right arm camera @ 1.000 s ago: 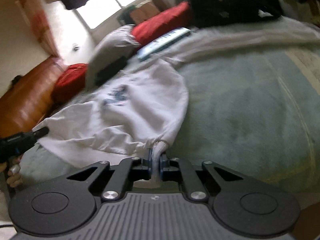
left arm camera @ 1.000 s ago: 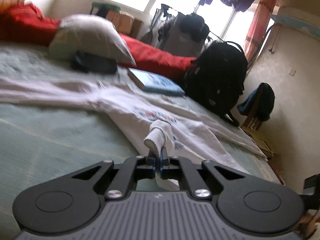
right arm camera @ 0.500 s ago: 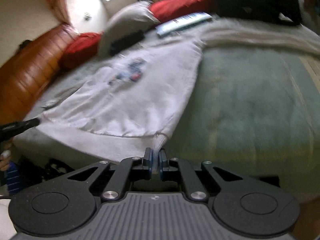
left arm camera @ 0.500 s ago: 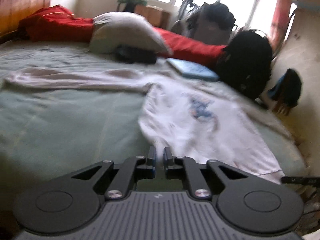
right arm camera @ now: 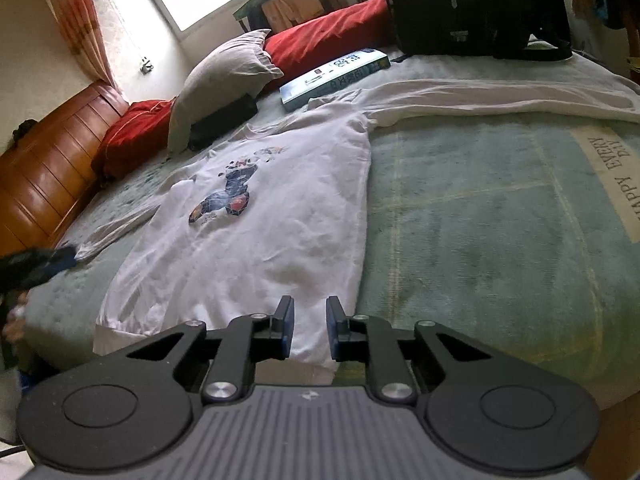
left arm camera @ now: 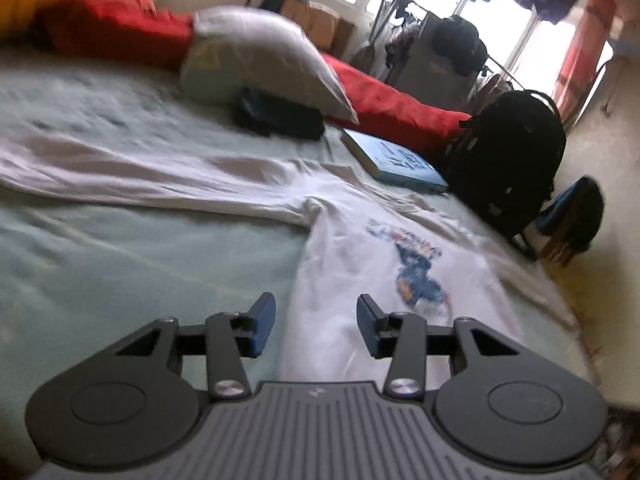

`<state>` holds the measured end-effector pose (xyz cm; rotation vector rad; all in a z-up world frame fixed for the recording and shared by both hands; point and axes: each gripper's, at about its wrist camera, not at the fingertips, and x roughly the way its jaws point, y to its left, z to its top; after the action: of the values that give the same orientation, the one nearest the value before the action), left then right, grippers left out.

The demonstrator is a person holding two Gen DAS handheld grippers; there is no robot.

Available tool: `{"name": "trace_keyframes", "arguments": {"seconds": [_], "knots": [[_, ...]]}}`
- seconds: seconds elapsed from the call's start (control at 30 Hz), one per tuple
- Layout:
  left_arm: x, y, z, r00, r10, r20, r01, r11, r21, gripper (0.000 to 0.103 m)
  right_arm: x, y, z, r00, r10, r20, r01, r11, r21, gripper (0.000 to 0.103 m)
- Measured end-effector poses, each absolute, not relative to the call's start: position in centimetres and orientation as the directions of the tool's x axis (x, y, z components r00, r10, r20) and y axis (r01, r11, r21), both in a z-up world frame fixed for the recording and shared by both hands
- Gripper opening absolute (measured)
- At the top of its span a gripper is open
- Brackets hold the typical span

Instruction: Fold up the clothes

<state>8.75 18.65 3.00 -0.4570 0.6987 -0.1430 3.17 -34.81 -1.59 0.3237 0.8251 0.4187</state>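
A white long-sleeved shirt (right arm camera: 260,232) lies spread flat, print up, on the green bedspread (right arm camera: 480,220), seemingly unfolded. The left gripper (left arm camera: 316,320) and right gripper (right arm camera: 310,324), jaws just parted, hold nothing above its hem.

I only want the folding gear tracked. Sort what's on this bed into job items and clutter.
Job: white T-shirt; left gripper, open; right gripper, open.

Clutter: pillow, blue book, black backpack, red bolster, dark pouch.
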Motion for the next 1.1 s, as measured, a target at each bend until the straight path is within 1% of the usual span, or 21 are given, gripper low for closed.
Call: {"name": "trace_keyframes", "arguments": {"seconds": [0.1, 0.2, 0.27, 0.37, 0.47, 0.53, 0.57, 0.6, 0.63, 0.7, 0.77, 0.87, 0.97, 1.1], "knots": [[14.2, 19.9, 0.8, 0.727, -0.351, -0.59, -0.066, 0.82, -0.569, 0.044, 3.7, -34.6, -1.9, 0.599, 0.471, -0.647, -0.218, 0.874, 0.434, 0.024], [18.4, 21.3, -2.3, 0.699, -0.39, -0.599, -0.153, 0.737, -0.658, 0.044, 4.5, -34.5, -2.4, 0.594, 0.462, -0.659, -0.198, 0.877, 0.437, 0.026], [20.7, 22.2, -4.3, 0.695, -0.395, -0.6, -0.209, 0.688, -0.695, 0.044, 5.2, -34.4, -2.6, 0.592, 0.456, -0.665, -0.188, 0.88, 0.437, 0.028], [23.2, 23.0, -6.8, 0.691, -0.425, -0.585, -0.253, 0.616, -0.746, 0.044, 6.4, -34.2, -2.9, 0.591, 0.45, -0.669, -0.177, 0.882, 0.437, 0.032], [24.7, 23.5, -7.8, 0.713, -0.433, -0.551, -0.263, 0.563, -0.783, 0.046, 7.7, -34.0, -3.2, 0.59, 0.45, -0.671, -0.178, 0.883, 0.435, 0.034], [26.0, 23.7, -8.1, 0.724, -0.421, -0.546, -0.272, 0.554, -0.787, 0.046, 8.5, -33.7, -3.4, 0.591, 0.453, -0.667, -0.178, 0.88, 0.44, 0.035], [26.5, 23.6, -8.2, 0.728, -0.412, -0.547, -0.273, 0.558, -0.784, 0.046, 8.8, -33.6, -3.6, 0.592, 0.454, -0.666, -0.178, 0.879, 0.442, 0.035], [27.0, 23.6, -8.2, 0.732, -0.399, -0.552, -0.276, 0.568, -0.775, 0.041, 9.2, -33.5, -3.7, 0.592, 0.456, -0.665, -0.178, 0.878, 0.444, 0.035], [27.3, 23.4, -7.8, 0.733, -0.364, -0.575, -0.286, 0.603, -0.745, 0.023, 9.5, -33.4, -3.9, 0.592, 0.456, -0.665, -0.176, 0.878, 0.445, 0.035], [27.9, 23.0, -6.9, 0.734, -0.291, -0.614, -0.303, 0.668, -0.68, 0.009, 9.9, -33.2, -4.2, 0.588, 0.456, -0.668, -0.174, 0.878, 0.446, 0.035], [28.3, 22.8, -5.7, 0.756, -0.227, -0.614, -0.286, 0.729, -0.622, 0.009, 10.2, -33.1, -4.3, 0.585, 0.453, -0.673, -0.173, 0.88, 0.443, 0.035], [29.2, 23.8, -4.1, 0.769, -0.18, -0.614, -0.289, 0.759, -0.584, 0.007, 10.4, -33.2, -4.4, 0.587, 0.443, -0.677, -0.166, 0.885, 0.435, 0.035], [30.9, 24.4, -3.1, 0.761, -0.138, -0.633, -0.304, 0.787, -0.537, 0.007, 10.5, -33.6, -4.4, 0.594, 0.431, -0.679, -0.152, 0.889, 0.431, 0.036], [31.5, 23.5, -3.3, 0.72, -0.123, -0.683, -0.3, 0.832, -0.467, 0.007, 10.3, -33.7, -4.6, 0.594, 0.426, -0.682, -0.142, 0.891, 0.432, 0.037]]}}
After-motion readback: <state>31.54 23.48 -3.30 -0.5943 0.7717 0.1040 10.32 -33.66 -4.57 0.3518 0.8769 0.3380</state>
